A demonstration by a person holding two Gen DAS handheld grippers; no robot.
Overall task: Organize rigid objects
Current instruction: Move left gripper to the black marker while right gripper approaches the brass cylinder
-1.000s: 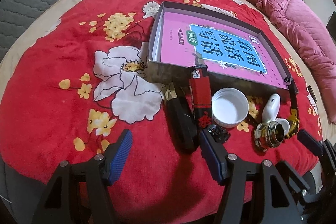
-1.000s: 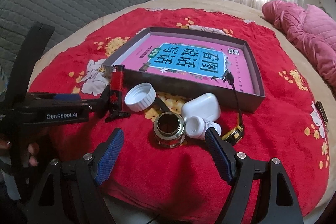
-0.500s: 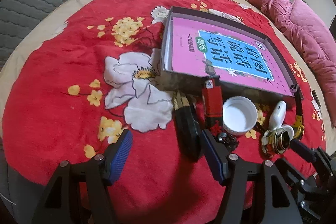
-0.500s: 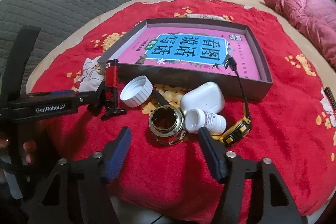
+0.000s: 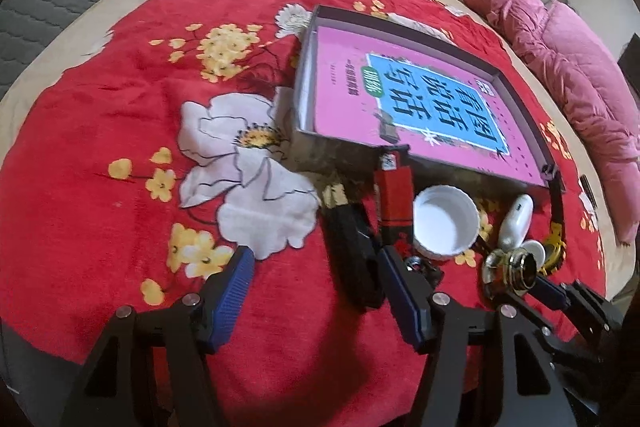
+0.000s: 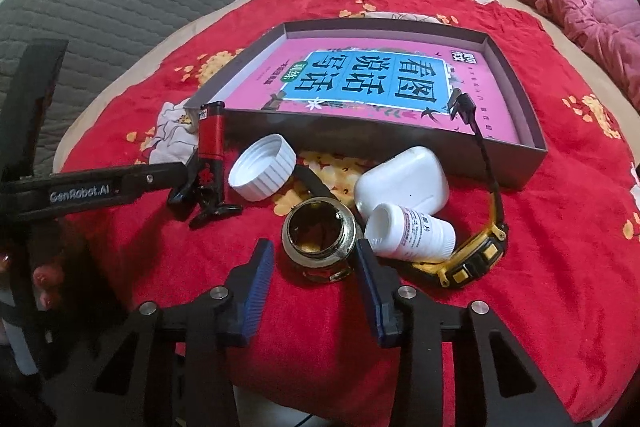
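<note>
Right gripper (image 6: 314,263) closing around brass jar (image 6: 318,233)

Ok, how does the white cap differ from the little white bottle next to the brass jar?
The white cap is wide, squat and ribbed, tilted with its hollow side showing; the white bottle is narrower and longer, labelled, lying on its side. The cap lies apart from the brass jar; the bottle lies right beside it. Both are white plastic.

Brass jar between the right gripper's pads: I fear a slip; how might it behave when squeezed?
The brass jar looks rigid and glossy, so probably slippery. Its rounded body may roll or twist. It touches the pill bottle, which could get nudged.
</note>
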